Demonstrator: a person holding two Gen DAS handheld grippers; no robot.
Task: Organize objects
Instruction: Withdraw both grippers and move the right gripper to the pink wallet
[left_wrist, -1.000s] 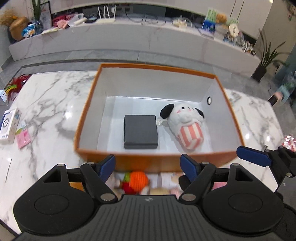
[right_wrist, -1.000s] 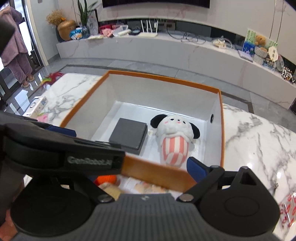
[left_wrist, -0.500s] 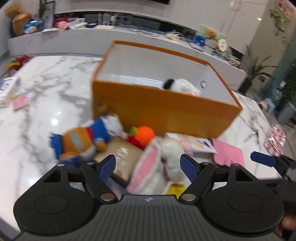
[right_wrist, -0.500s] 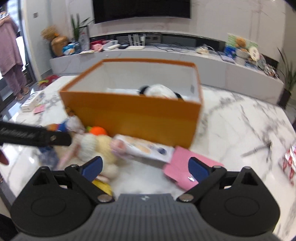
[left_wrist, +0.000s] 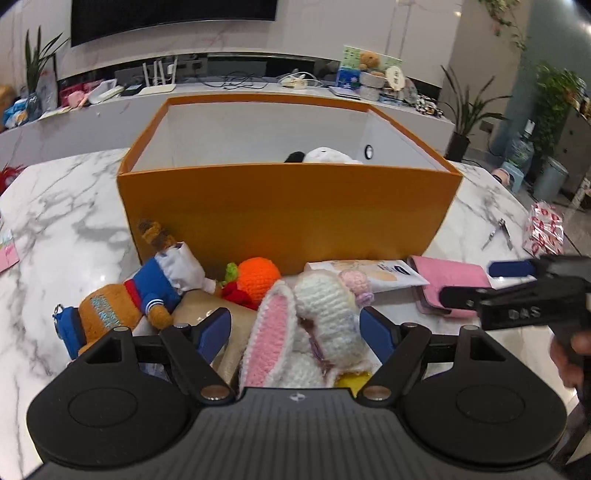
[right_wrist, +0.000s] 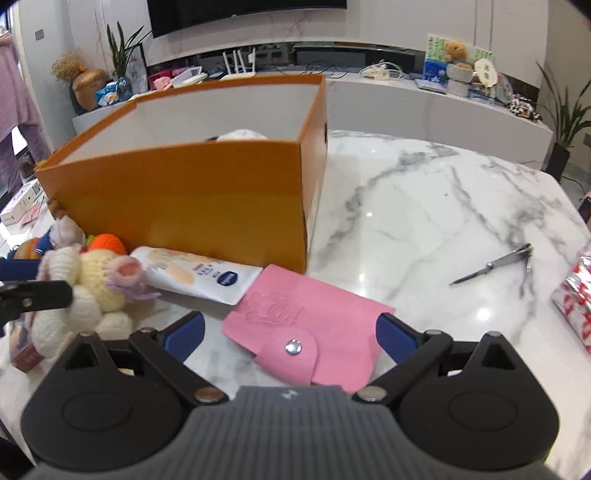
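An orange box (left_wrist: 288, 210) stands on the marble table, also in the right wrist view (right_wrist: 192, 199); a white plush (left_wrist: 325, 155) peeks over its rim. In front lie a crocheted white rabbit (left_wrist: 314, 325), a brown bear in blue (left_wrist: 136, 295), an orange knitted carrot (left_wrist: 258, 277), a white pouch (right_wrist: 195, 273) and a pink wallet (right_wrist: 310, 328). My left gripper (left_wrist: 295, 332) is open, its fingers either side of the rabbit. My right gripper (right_wrist: 291, 332) is open just above the pink wallet, which lies between its fingers.
Nail clippers (right_wrist: 495, 264) and a red-and-silver packet (right_wrist: 576, 299) lie on the table to the right. A tan box (left_wrist: 207, 314) lies under the toys. A white carton (right_wrist: 18, 203) sits at the far left. A long counter with clutter runs behind.
Both grippers dropped from above the box to table level in front of it. The left came down around the rabbit, the right moved close over the pink wallet.
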